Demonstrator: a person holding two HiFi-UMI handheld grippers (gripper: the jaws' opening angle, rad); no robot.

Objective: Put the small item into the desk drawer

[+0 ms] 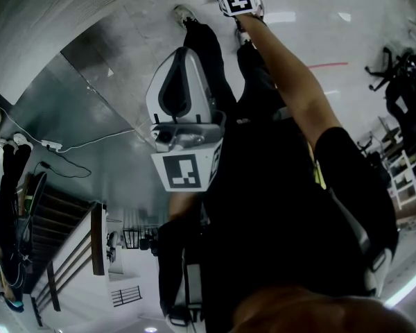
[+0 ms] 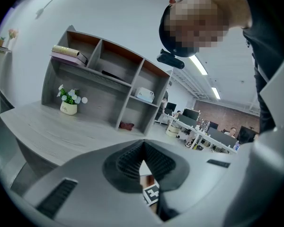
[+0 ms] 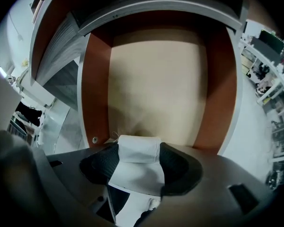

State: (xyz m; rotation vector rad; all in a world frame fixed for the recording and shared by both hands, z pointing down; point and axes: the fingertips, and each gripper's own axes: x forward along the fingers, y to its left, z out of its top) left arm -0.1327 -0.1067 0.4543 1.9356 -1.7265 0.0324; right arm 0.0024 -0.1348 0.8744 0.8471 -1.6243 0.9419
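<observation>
my right gripper [image 3: 139, 159] clamped on the small item [image 3: 139, 148], plain white soft-looking roll, over the open desk drawer [image 3: 156, 79], pale floor, reddish-brown sides, left gripper [image 2: 143, 145] pinched together on nothing, flower pot [image 2: 69, 108] lettering too tiny to read

A small white soft-looking item [image 3: 139, 149] sits clamped between the dark jaws of the right tool [image 3: 139, 159], low in the centre of the frame, its rolled upper end standing just clear of the pads. Directly beyond it an open desk drawer [image 3: 95, 93], with reddish-brown side walls and a pale beige bottom, fills the middle of the frame.
</observation>
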